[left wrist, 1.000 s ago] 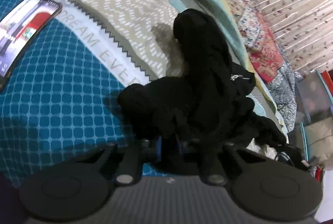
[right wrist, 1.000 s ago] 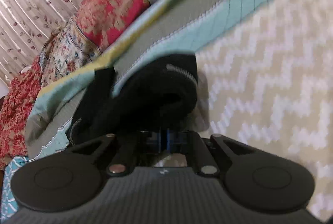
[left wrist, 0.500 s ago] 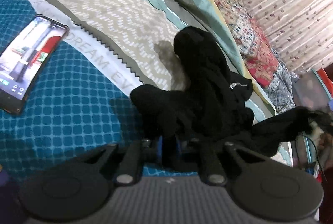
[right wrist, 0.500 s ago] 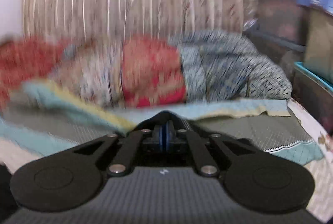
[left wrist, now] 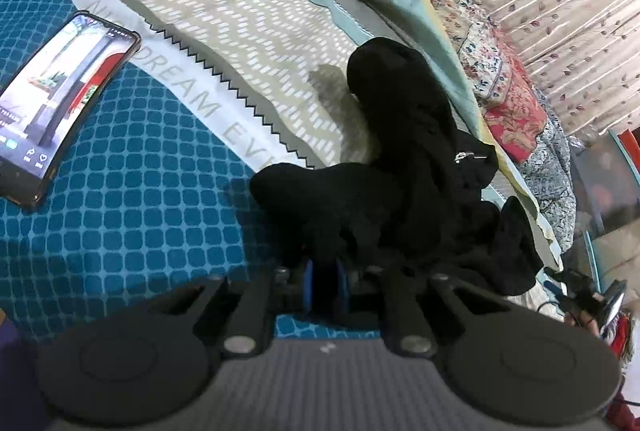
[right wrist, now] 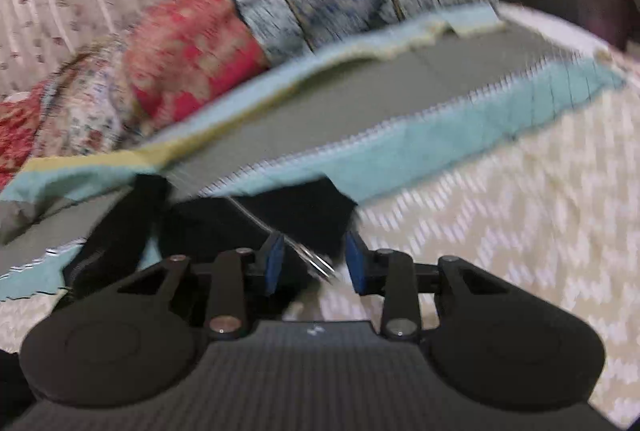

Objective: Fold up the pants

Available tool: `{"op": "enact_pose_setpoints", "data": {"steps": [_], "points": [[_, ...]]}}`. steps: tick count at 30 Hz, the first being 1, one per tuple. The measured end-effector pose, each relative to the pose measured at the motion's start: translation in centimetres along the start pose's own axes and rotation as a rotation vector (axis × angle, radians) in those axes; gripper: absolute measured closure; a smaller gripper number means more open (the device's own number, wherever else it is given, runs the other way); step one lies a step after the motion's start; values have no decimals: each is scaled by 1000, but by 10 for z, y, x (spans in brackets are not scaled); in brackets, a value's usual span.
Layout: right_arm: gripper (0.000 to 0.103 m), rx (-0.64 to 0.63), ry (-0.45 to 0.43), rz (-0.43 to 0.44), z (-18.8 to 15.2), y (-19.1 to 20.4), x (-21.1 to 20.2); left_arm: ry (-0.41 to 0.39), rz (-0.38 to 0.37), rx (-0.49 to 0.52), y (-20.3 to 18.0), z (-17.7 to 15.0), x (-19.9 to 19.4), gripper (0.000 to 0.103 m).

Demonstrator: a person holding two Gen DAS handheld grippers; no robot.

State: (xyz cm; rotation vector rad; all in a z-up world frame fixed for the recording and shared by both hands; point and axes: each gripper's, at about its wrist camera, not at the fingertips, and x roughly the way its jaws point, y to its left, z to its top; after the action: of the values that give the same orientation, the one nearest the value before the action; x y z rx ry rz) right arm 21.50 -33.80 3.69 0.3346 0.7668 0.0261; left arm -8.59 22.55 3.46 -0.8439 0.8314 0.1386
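The pants [left wrist: 416, 199] were pinched low-centre by the left gripper [left wrist: 325, 285]; the right gripper [right wrist: 315, 263], just opening around cloth unpressed, should be closed on one edge.

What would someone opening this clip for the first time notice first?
A crumpled heap of black pants lies on the patterned bedspread, one end pinched in the left tongs. A phone with its screen lit lies at the far left on the teal part of the bedspread. The right tongs stand open over black cloth.
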Motion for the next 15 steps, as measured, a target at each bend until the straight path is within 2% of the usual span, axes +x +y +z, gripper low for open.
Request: {"op": "enact_pose_setpoints", "data": {"steps": [3,5,8,10,15], "points": [[67,-3,31,60,-14,9,9,7,6,-1,0,2,1,92],[67,47,46,102,-20,9,7,13,15,0,0,4,4,92],[65,200,37,159,-17,-11,4,23,25,2,0,8,9,92],[65,259,34,187,-12,-17,3,24,25,2,0,9,10,91],[65,284,27,233,0,-9,-4,32,21,-3,4,10,14,91]]}}
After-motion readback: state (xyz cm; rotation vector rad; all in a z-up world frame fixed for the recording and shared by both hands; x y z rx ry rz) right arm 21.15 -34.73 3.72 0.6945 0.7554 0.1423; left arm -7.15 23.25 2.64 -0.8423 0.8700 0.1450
